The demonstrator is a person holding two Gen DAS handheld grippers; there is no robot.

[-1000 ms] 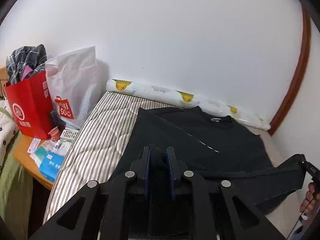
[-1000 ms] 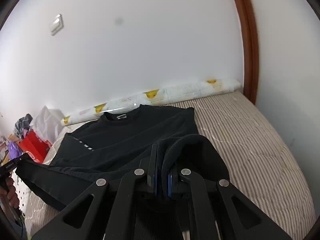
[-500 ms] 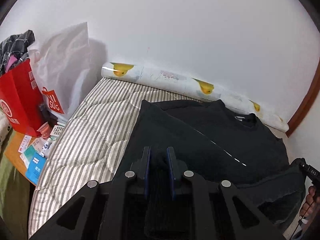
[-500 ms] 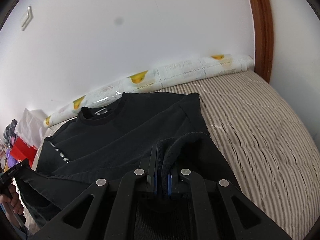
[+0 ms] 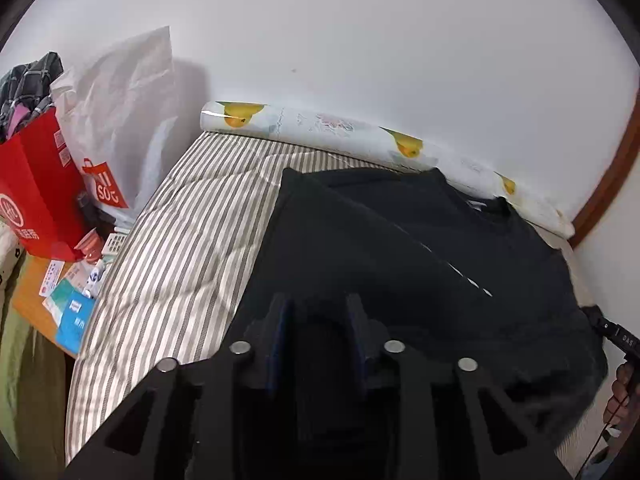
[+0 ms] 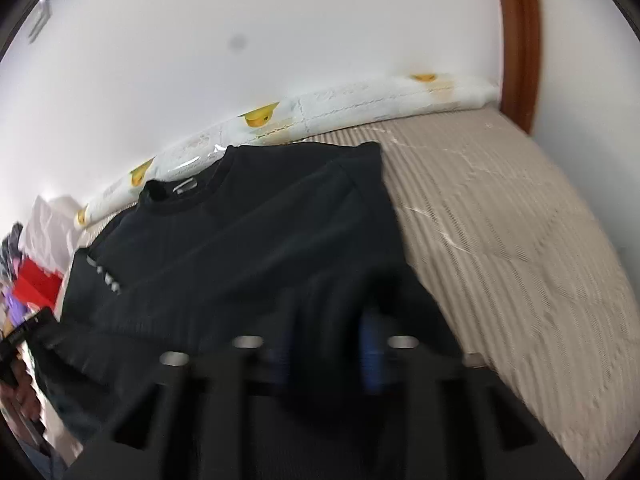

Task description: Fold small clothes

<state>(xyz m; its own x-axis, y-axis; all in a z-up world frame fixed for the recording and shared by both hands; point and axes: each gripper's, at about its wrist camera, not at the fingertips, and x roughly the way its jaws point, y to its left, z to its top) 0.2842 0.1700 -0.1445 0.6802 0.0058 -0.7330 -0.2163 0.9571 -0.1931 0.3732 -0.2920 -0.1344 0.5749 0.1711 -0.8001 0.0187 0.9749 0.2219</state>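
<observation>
A plain white wall (image 5: 360,40) fills the space ahead of the fingers, evenly lit. Below it stretches a bed with a grey-and-white striped cover (image 5: 192,240), running out on both sides of the fingers. A brown wooden door frame (image 6: 518,40) rises at the far right. A light switch plate (image 6: 40,22) sits high on the wall, off to the left. Left of the fingers, beside the bed, stands a low wooden table (image 5: 30,296).
</observation>
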